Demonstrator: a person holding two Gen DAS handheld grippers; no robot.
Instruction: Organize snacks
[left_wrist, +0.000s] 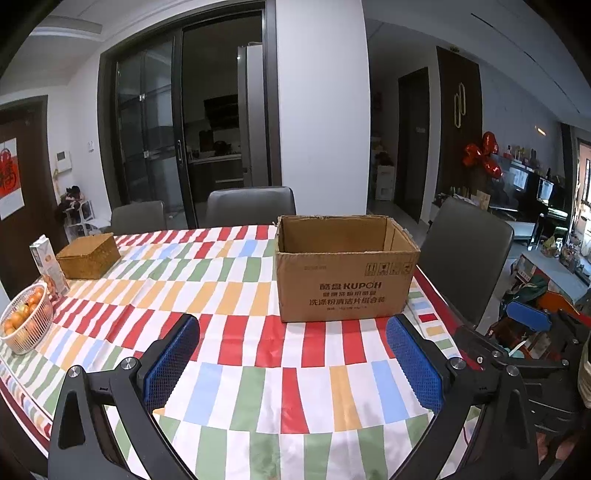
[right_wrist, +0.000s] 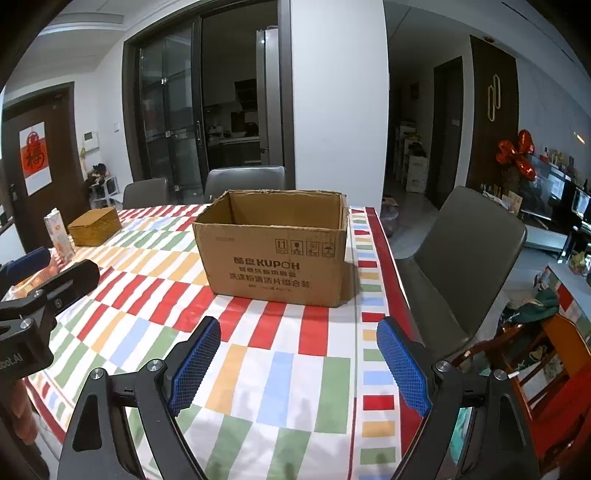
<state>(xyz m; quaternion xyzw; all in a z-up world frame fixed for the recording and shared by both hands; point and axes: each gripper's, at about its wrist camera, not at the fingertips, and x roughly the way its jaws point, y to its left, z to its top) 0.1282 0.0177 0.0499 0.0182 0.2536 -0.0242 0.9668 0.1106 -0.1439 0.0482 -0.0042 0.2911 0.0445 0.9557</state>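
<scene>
An open brown cardboard box (left_wrist: 347, 280) (right_wrist: 277, 258) printed KUPOH stands on the striped tablecloth (left_wrist: 240, 280) (right_wrist: 155, 266), near the table's right edge; its inside is hidden from both views. My left gripper (left_wrist: 293, 332) hovers open over the cloth in front of the box, with nothing between its blue pads (left_wrist: 173, 362). My right gripper (right_wrist: 298, 332) is also open and empty, just short of the box's front right corner. The left gripper's black arm shows at the left edge of the right wrist view. No loose snack packs are visible.
A woven box (left_wrist: 88, 254) (right_wrist: 95, 226), a tall carton (left_wrist: 50, 266) (right_wrist: 59, 234) and a white basket of oranges (left_wrist: 26, 317) sit at the table's left. Grey chairs (left_wrist: 251, 208) (right_wrist: 469, 258) stand behind and right. Clutter (left_wrist: 535, 325) lies on the floor to the right.
</scene>
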